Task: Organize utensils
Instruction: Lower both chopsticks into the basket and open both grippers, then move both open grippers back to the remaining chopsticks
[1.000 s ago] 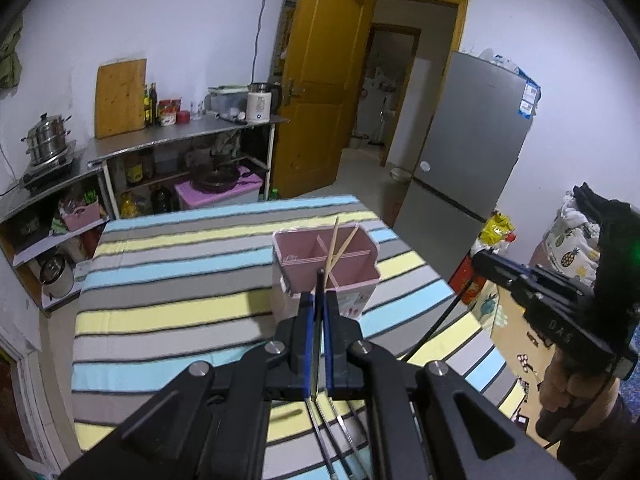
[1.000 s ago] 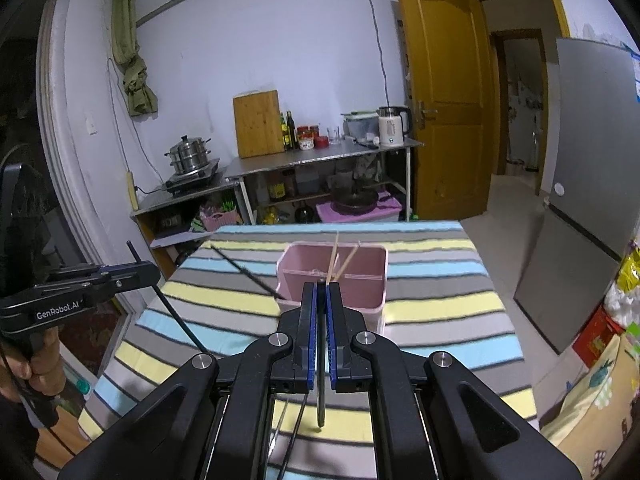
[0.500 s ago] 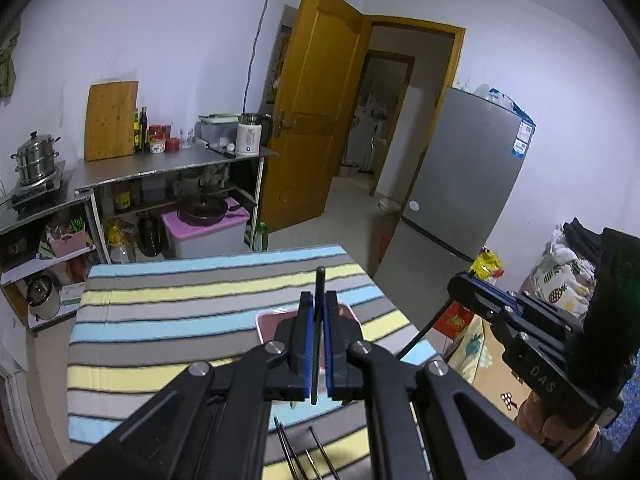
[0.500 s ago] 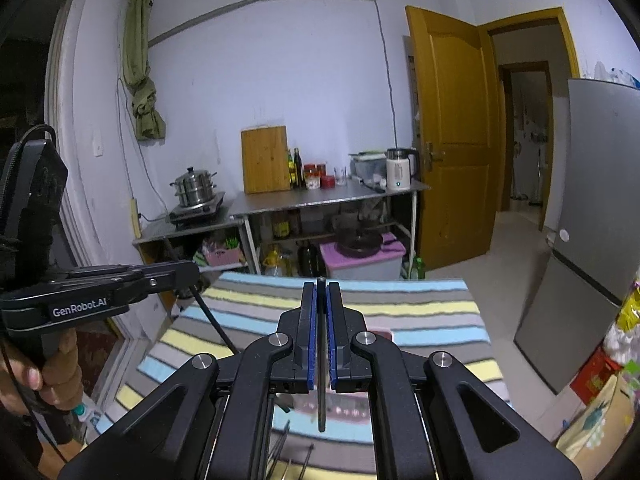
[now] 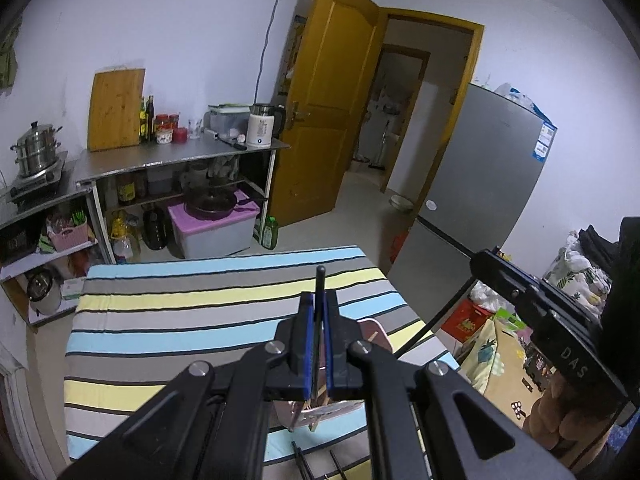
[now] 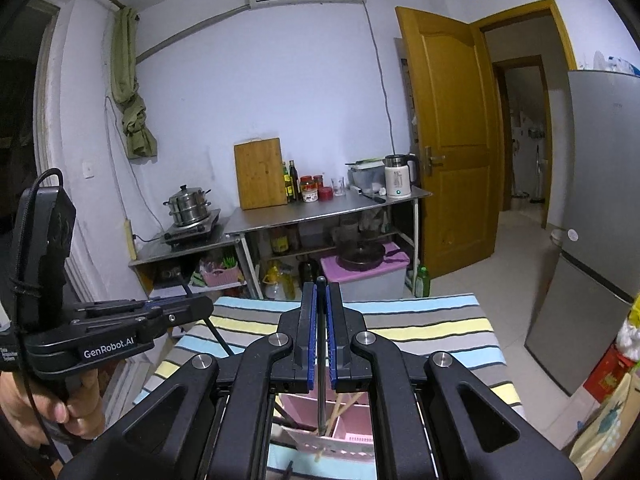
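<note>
1. Left gripper (image 5: pixel 316 312): jaws clamped on a dark chopstick (image 5: pixel 320 280), whose tip sticks out past the fingertips.
2. Right gripper (image 6: pixel 319 304): jaws likewise clamped on a second dark chopstick (image 6: pixel 321 364), which runs down between the fingers; its lower end hangs over the pink utensil holder (image 6: pixel 352 432).
3. Holder: it stands on the striped tablecloth (image 5: pixel 180 320), below and behind both sets of fingertips, and already holds light wooden chopsticks (image 6: pixel 340 410).
4. Loose dark utensils (image 5: pixel 300 460) lie on the cloth below the left fingers.
5. Progress, as judged: partly done; the two held chopsticks and the loose pieces are not yet stowed.
</note>
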A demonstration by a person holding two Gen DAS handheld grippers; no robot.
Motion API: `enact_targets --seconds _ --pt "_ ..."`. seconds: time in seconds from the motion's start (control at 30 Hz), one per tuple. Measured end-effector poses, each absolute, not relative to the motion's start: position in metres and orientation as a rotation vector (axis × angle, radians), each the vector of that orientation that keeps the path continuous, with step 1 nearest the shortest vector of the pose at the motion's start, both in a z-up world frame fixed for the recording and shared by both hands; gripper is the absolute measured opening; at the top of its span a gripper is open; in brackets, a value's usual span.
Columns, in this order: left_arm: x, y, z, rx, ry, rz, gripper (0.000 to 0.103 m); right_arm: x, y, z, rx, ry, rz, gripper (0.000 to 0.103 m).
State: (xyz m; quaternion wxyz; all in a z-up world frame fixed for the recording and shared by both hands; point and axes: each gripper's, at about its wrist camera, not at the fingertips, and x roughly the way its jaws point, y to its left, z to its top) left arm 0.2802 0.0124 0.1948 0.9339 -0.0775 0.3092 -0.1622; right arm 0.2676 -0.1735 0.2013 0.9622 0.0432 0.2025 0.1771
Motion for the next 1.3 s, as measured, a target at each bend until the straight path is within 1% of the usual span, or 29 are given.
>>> enact_targets --seconds 0.47,0.7,0.73,0.8,0.83,0.87,0.9,0.93,1.1,1.3 --pt "0.302 0.005 0.144 -0.164 0.742 -0.335 0.005 0.291 -0.172 0.142 0.091 0.528 0.354 0.004" --pt "0.306 0.004 0.129 -0.164 0.78 -0.318 0.006 0.3 -0.173 0.117 0.083 0.6 0.354 0.004" --pt "0.305 0.005 0.128 -0.16 0.782 -0.31 0.008 0.3 -0.174 0.114 0.087 0.605 0.352 0.005" --pt "0.305 0.006 0.127 -0.16 0.785 -0.3 0.017 0.301 -0.179 0.11 0.098 0.616 0.354 0.005" --pt "0.305 0.007 0.127 -0.161 0.785 -0.295 0.025 0.302 -0.18 0.109 0.1 0.627 0.358 0.005" --pt "0.304 0.009 0.127 -0.165 0.78 -0.288 0.029 0.302 -0.181 0.108 0.101 0.638 0.36 0.006" --pt "0.302 0.011 0.129 -0.169 0.773 -0.283 0.031 0.301 -0.182 0.109 0.098 0.637 0.357 0.011" --pt "0.303 0.013 0.13 -0.173 0.767 -0.281 0.034 0.299 -0.183 0.11 0.096 0.633 0.355 0.014" --pt "0.289 0.024 0.14 -0.184 0.722 -0.263 0.035 0.284 -0.194 0.12 0.105 0.599 0.355 0.017" --pt "0.26 0.038 0.148 -0.176 0.673 -0.235 0.036 0.253 -0.205 0.123 0.12 0.582 0.353 0.017"
